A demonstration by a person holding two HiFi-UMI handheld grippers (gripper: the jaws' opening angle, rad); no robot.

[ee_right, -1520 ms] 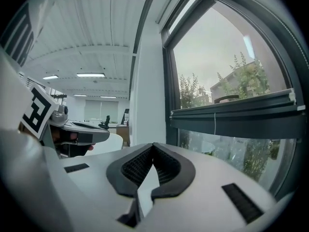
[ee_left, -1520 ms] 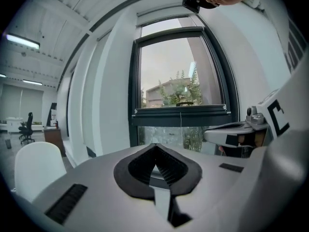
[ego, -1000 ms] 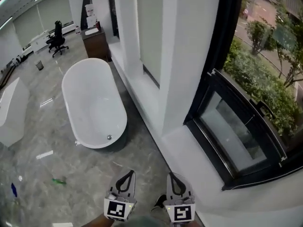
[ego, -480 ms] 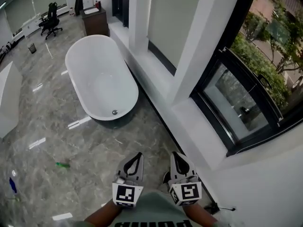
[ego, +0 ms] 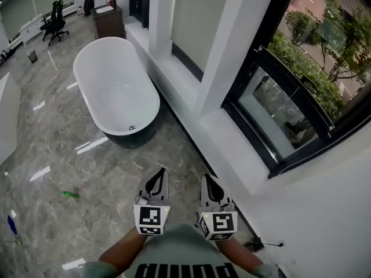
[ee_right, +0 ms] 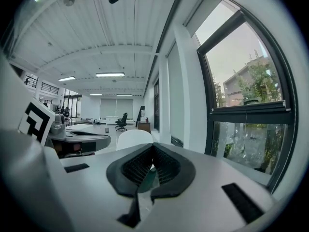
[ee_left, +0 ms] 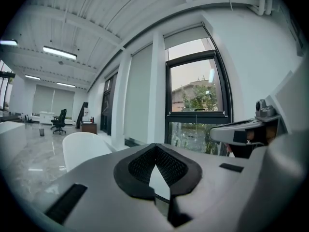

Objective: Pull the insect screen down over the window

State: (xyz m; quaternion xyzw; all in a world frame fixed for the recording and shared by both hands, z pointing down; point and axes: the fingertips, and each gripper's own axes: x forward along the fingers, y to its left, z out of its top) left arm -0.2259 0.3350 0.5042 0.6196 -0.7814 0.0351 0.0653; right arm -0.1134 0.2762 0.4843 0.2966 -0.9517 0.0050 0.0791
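Insect screen: no mesh made out in any view, so drawn down or rolled up not settled. Located at window (ego: 284, 106), dark-framed, at 1 o'clock from both grippers and well apart from them. Thin cord (ee_right: 245, 121) hanging at cross bar (ee_right: 251, 114) of window, likely the pull, too small to be sure.

Left gripper (ego: 158, 177) and right gripper (ego: 207, 182) side by side at 6 o'clock, close to torso, pointing roughly level. Pads pressed together on each, nothing between. Probable reason: carry posture, shut and empty, kept clear of sill (ego: 232, 149) with window out of reach.

Counts:
- grippers 2
- marker cubes (ego: 151, 220) 2
- cord 1
- dark-framed window 1
- bathtub (ego: 116, 91) 1, at 11 o'clock
- office chair (ego: 53, 21) 1
- cabinet (ego: 108, 21) 1
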